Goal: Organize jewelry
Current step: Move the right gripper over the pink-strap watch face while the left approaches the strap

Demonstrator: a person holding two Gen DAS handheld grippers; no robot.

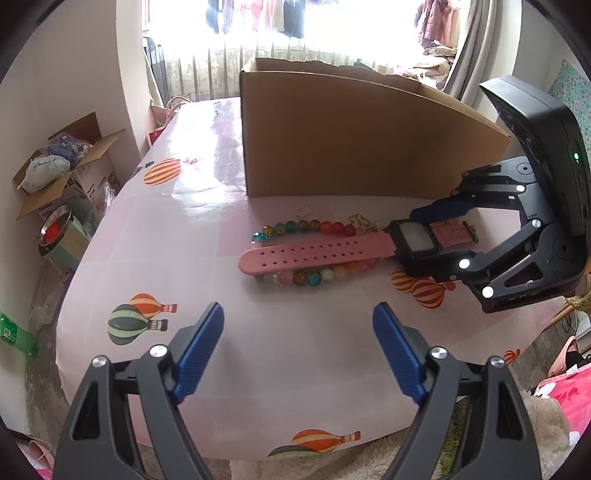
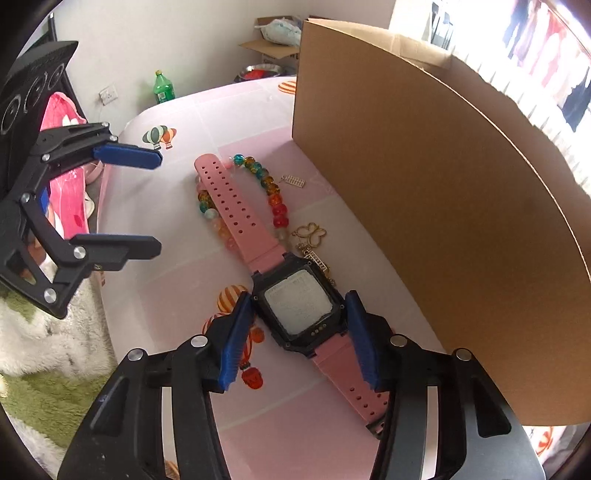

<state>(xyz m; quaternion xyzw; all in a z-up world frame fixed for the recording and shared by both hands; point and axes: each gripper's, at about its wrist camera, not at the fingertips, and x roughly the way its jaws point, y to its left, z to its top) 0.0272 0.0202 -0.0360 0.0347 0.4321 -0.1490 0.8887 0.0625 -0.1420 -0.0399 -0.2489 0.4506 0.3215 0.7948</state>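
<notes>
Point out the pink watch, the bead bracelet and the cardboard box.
pink watch point(image 2: 297, 304), right wrist view, on its screen.
bead bracelet point(image 1: 334, 227), left wrist view, on a red bead.
cardboard box point(image 1: 351, 147), left wrist view, on its near wall.

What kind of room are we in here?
Probably a lived-in home room: a table with a balloon-print cover, laundry hanging by the window, and an open box of odds and ends on the floor.
</notes>
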